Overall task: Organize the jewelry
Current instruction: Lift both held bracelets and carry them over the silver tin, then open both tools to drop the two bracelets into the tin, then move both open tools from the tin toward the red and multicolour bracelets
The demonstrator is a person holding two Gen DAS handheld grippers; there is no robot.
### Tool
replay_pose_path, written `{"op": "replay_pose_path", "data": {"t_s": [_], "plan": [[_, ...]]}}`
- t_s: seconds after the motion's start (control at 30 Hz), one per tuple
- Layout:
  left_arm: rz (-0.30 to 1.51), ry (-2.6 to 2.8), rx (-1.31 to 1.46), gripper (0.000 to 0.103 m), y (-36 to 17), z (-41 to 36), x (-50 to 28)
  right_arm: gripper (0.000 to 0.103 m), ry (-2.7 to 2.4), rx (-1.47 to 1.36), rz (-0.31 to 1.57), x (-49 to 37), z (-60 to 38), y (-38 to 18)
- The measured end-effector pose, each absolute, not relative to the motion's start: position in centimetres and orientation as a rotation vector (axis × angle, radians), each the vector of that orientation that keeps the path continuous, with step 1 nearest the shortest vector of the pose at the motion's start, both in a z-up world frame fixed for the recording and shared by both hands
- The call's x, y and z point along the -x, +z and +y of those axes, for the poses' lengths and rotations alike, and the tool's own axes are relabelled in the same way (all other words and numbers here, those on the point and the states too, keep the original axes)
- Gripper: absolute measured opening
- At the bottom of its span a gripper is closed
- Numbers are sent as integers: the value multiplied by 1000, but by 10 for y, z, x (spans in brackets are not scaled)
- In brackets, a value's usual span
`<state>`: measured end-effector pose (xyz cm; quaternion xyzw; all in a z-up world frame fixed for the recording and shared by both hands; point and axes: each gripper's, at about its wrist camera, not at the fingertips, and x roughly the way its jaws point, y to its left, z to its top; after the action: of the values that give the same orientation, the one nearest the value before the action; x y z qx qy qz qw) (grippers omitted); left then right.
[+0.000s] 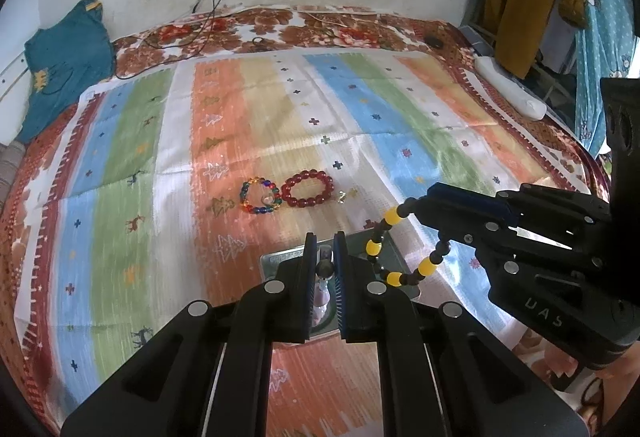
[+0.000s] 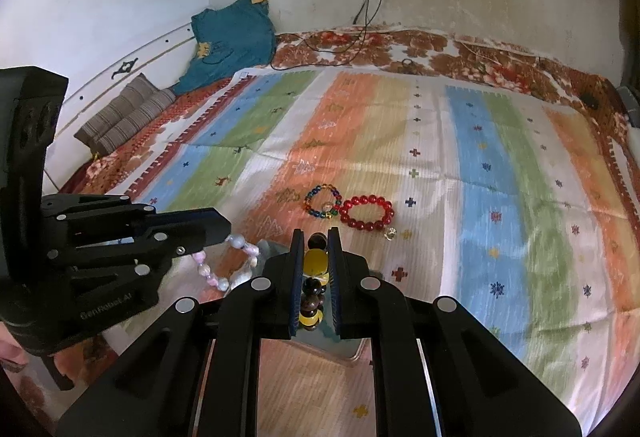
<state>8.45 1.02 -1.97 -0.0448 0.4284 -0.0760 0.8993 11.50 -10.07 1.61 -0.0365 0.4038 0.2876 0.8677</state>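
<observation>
**Both claws pinching bracelets above the bed**

From my left wrist view, my own claw arms cover most of a grey, flat-rimmed tray (image 1: 280,260); I cannot make out what lies in it. A small clear piece (image 1: 342,197) by the red bracelet is too tiny to identify.

The left claw (image 1: 323,269) is pressed together on a pale pink-and-white bead bracelet (image 2: 224,269), glossy and irregular. The right claw (image 2: 316,269) is clamped on a bracelet of yellow barrel beads and dark round ones (image 1: 394,249), hanging in a loop.

On the striped woven cloth (image 1: 400,109), mid-bed, a red glassy bracelet (image 1: 307,188) lies touching a multicoloured one (image 1: 260,195).
</observation>
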Motion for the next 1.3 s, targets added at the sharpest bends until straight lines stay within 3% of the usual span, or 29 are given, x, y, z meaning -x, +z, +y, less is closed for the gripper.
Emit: {"op": "replay_pose_path", "data": {"t_s": [0.13,0.2,0.47,0.73,0.8,1.3], "plan": [[895,-148,107,9,-22,12,-83,16,554,81,880,-118,-106,9],[889,-108,110,21,-22,17,-84,37,519,72,897,-122,-112,5],[896,-62,150,30,-26,32,-86,37,475,53,923,-135,-120,-1],[899,-41,152,42,-28,36,-90,47,454,83,919,-140,-118,-2],[899,-38,155,52,-28,36,-91,50,445,84,921,-144,-119,-2],[923,26,172,70,-41,53,-113,64,424,88,922,-165,-114,-6]]}}
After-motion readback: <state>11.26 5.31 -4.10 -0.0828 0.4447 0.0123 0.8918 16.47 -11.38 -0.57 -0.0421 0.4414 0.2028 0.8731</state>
